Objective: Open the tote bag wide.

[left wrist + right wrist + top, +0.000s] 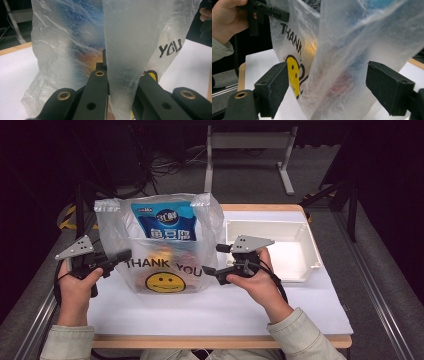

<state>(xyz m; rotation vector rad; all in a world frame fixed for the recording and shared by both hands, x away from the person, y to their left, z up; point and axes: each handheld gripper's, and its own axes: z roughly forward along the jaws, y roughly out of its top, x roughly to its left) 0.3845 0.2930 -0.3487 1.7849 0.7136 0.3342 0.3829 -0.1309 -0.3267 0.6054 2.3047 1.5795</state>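
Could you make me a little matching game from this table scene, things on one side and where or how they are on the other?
Things:
1. plastic bag
2. white tray
3. left hand-held gripper
4. right hand-held gripper

States:
A. jaws open, a fold of the bag between them
B. stands upright with a smiley face on it
C. empty, at the table's right
D. shut on a strip of the bag

Pairs: 1-B, 2-C, 3-D, 4-A

Overhead forward-down; both gripper views near bag (160,250).
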